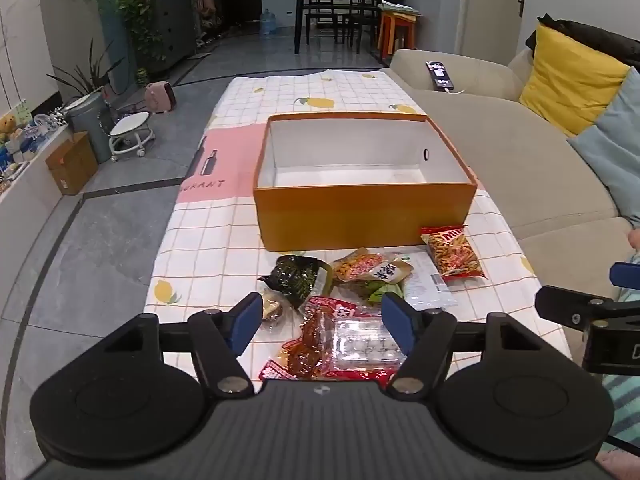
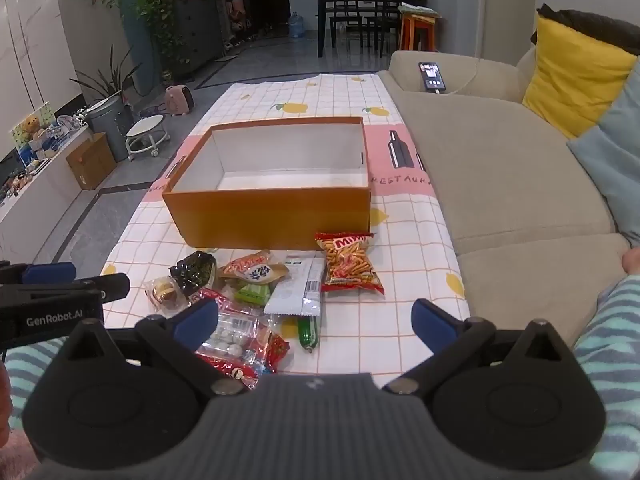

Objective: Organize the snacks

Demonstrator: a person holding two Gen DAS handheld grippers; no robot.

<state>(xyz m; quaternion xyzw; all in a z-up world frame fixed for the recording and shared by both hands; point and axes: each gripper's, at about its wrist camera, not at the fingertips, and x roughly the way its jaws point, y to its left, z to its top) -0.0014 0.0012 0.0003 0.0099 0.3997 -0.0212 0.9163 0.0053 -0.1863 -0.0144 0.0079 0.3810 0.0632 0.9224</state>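
Both hand-held grippers are spread wide over the snack pile, and neither has hold of anything. The left hand-held gripper (image 1: 322,322) hangs low at the near end of the counter (image 1: 208,240), its blue pads (image 1: 245,322) framing a red packet of dark dried meat (image 1: 310,344) and a clear tray of white round sweets (image 1: 362,340); whether the pads touch the wrappers I cannot tell. The right hand-held gripper (image 2: 316,322) gapes even wider, its left pad over the edge of that same clear tray (image 2: 232,334), its right pad above bare checked cloth, nothing between the fingers but a green sausage-shaped stick (image 2: 308,330) lying on the cloth.

The snacks sit heaped just in front of the orange box (image 1: 360,216), all of them outside it. There is a dark green seaweed packet (image 1: 296,278), a tan bag with a pink patch (image 1: 368,268), a white flat wrapper (image 2: 298,290), and a small round cake in clear wrap (image 2: 162,290). Off to the sofa side lies the red bag of stick crisps (image 2: 350,262), close to the box's near corner. The box stands open with its white inside showing, lengthways on the lemon-print cloth. A phone (image 1: 439,76) rests on the sofa arm beyond.
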